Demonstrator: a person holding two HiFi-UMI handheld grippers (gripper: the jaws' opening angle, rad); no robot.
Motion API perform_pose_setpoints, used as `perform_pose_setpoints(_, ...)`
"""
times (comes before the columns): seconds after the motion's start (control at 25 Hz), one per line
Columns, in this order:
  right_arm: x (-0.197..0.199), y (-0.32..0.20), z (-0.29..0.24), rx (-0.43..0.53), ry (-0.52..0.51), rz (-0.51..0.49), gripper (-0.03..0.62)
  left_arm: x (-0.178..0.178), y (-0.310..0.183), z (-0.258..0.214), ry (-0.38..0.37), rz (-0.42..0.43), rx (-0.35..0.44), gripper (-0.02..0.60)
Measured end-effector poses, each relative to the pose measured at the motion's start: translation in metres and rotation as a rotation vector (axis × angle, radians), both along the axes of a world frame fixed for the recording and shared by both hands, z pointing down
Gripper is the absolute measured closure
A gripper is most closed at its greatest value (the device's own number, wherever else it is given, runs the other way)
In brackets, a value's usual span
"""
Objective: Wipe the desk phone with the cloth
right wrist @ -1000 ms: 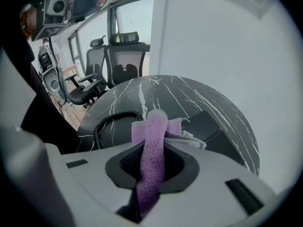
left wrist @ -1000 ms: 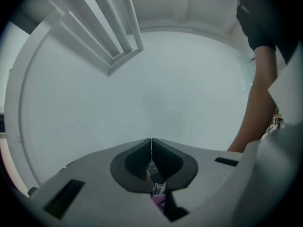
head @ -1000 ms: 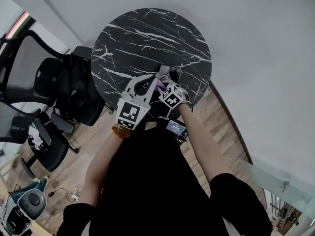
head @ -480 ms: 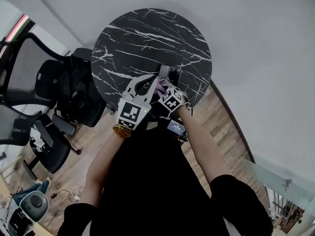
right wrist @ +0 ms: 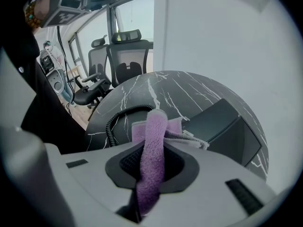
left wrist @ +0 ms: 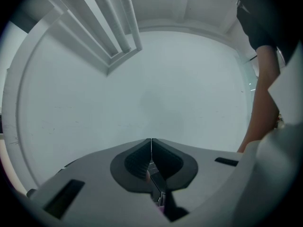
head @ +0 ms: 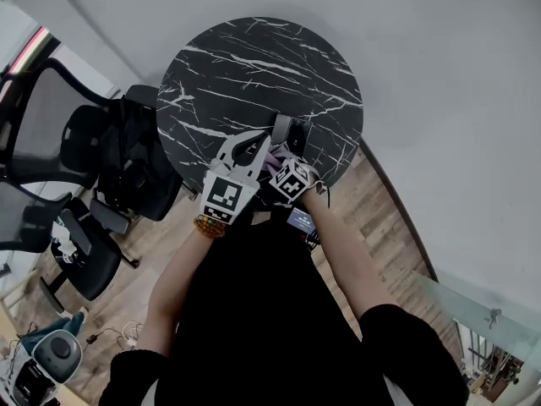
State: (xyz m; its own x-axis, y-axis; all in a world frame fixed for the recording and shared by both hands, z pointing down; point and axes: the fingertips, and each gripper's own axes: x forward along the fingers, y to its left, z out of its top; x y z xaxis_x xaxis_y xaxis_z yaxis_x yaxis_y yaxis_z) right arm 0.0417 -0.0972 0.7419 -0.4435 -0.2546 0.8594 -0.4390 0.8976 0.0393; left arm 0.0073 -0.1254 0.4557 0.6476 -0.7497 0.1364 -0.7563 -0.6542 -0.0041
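Ahead of the right tongs [right wrist: 150,163], clamped on the cloth [right wrist: 152,136], the phone [right wrist: 222,126] now lies clear: they have pulled back, likely ending a stroke. Left tongs [left wrist: 151,148] closed together.

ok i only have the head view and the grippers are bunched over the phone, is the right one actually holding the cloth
observer: yes, the right gripper is shut on the purple cloth, which sticks up between its jaws
operator: and the left one
observer: the left gripper has its jaws together on nothing
operator: where's the cord
observer: in the right gripper view the coiled cord lies on the table at the picture's left of the cloth, the desk phone at its right
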Motion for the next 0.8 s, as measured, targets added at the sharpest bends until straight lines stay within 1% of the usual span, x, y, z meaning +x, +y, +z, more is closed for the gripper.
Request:
perform_pose_setpoints(0.48,-0.004,0.03,0.013,-0.049,0.022,-0.03,0.533,-0.001,0.003,0.001,-0.002,0.0,-0.004,0.566)
perform_pose_setpoints(0.8,-0.005,0.043,0.022,-0.078,0.059,-0.092,0.533,-0.002,0.004,0.003,-0.006,-0.002,-0.005,0.565)
